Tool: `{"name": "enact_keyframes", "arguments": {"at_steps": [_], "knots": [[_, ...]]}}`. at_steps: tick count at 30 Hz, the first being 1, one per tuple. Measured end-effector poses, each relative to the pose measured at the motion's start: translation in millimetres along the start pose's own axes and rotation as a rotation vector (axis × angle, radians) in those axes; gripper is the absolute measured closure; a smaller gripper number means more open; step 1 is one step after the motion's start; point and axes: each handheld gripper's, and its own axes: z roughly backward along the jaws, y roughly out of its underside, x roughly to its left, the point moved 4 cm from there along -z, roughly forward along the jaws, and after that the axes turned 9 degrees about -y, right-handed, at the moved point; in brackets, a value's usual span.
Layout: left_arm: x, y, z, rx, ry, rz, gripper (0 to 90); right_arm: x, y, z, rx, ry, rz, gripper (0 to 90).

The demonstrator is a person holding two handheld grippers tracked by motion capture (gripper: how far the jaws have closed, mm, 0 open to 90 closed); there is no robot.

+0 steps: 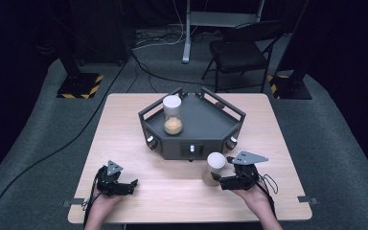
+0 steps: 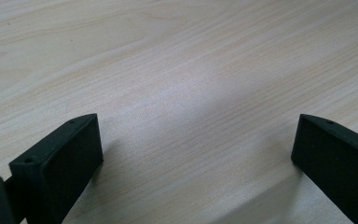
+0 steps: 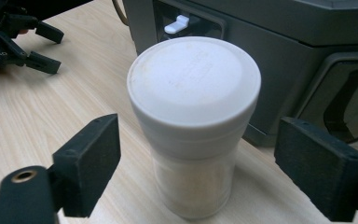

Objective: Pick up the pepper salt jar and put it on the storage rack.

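A clear jar (image 1: 214, 167) with a white lid and tan powder inside stands upright on the wooden table, just in front of a dark grey angular tray (image 1: 206, 129). My right gripper (image 1: 223, 172) reaches around it from the right. In the right gripper view the jar (image 3: 193, 116) stands between the jaws, with a gap on each side, so the right gripper (image 3: 200, 137) is open. A second, similar jar (image 1: 172, 115) stands on the tray at its left. My left gripper (image 1: 133, 187) rests near the table's front left, and in its own view the left gripper (image 2: 193, 135) is open over bare wood.
The tray's front wall (image 3: 279, 70) with a small white latch (image 3: 176, 23) rises close behind the jar. Beyond the table are a folding chair (image 1: 242, 50), a white stand post (image 1: 188, 33), two dark posts on striped bases (image 1: 80, 85) and cables on the floor.
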Motion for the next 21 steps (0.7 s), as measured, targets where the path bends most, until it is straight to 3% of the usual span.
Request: {"name": "enact_keyframes", "arguments": {"at_steps": [7, 12, 14, 16, 21], "knots": [[0.0, 0.0, 0.0, 0.000, 0.000, 0.000, 1.4, -2.2, -2.6, -10.7, 0.003, 0.008, 0.006, 19.3], [0.0, 0.0, 0.0, 0.000, 0.000, 0.000, 1.4, -8.7, -3.9, -16.9, -0.003, -0.022, -0.014, 23.2], [0.0, 0.0, 0.0, 0.000, 0.000, 0.000, 1.4, -9.7, -4.7, -19.1, -0.005, -0.043, -0.005, 30.6], [0.1, -0.1, -0.1, 0.000, 0.000, 0.000, 1.3, -6.2, -6.8, -20.7, -0.001, -0.034, 0.019, 31.8], [0.1, -0.3, -0.2, 0.001, 0.001, -0.001, 1.1, -4.3, -12.0, -20.3, 0.022, -0.026, 0.024, 32.3]]}}
